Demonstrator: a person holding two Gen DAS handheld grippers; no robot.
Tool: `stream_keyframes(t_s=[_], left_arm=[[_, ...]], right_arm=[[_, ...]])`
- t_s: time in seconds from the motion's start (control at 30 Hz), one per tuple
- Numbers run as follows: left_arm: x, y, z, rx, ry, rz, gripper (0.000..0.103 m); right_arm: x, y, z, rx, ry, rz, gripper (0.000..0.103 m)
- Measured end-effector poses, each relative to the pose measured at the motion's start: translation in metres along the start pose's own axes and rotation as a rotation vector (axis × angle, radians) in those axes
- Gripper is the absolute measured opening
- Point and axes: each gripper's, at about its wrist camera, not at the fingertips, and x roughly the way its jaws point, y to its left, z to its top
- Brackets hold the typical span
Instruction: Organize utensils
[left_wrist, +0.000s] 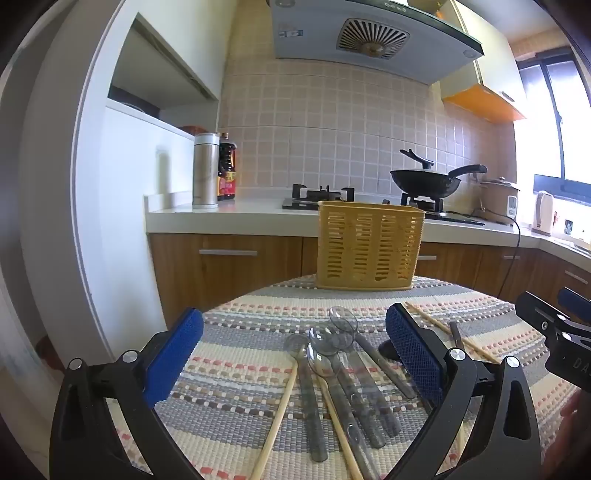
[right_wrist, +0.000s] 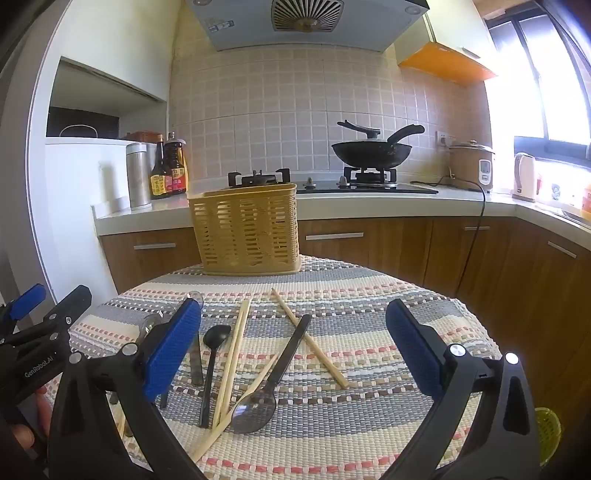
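A yellow slotted basket (left_wrist: 369, 245) stands upright at the far edge of the round table; it also shows in the right wrist view (right_wrist: 245, 230). My left gripper (left_wrist: 295, 350) is open above several clear grey plastic spoons (left_wrist: 328, 347) and wooden chopsticks (left_wrist: 277, 417). My right gripper (right_wrist: 293, 345) is open above a black spoon (right_wrist: 214, 354), a smoky clear spoon (right_wrist: 266, 391) with its bowl toward me, and several chopsticks (right_wrist: 308, 336). Both grippers hold nothing. The left gripper also shows at the left of the right wrist view (right_wrist: 44, 325).
The table wears a striped woven cloth (right_wrist: 369, 317). Behind it runs a kitchen counter (right_wrist: 369, 205) with a gas hob, a black wok (right_wrist: 371, 151), a steel flask (left_wrist: 205, 170), sauce bottles (right_wrist: 170, 166), a rice cooker (right_wrist: 471, 164) and a kettle (right_wrist: 524, 177).
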Motion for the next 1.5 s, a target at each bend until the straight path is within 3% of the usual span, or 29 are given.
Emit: stream_keyframes(t_s=[1.13,1.37,1.5], left_arm=[[-0.001,-0.001,0.0,0.001,0.001,-0.006,0.095],[0.0,-0.002,-0.001,0.0,0.002,-0.007,0.095],[0.002,0.007,-0.001,-0.025,0.034,-0.045,0.095]], right_arm=[[-0.003,0.005,0.0,-0.062,-0.029,0.018,0.096],[0.001,0.004,-0.001,-0.044,0.012,0.007,0.096],[0.0,-0.002,0.001,-0.022,0.016,-0.044,0.096]])
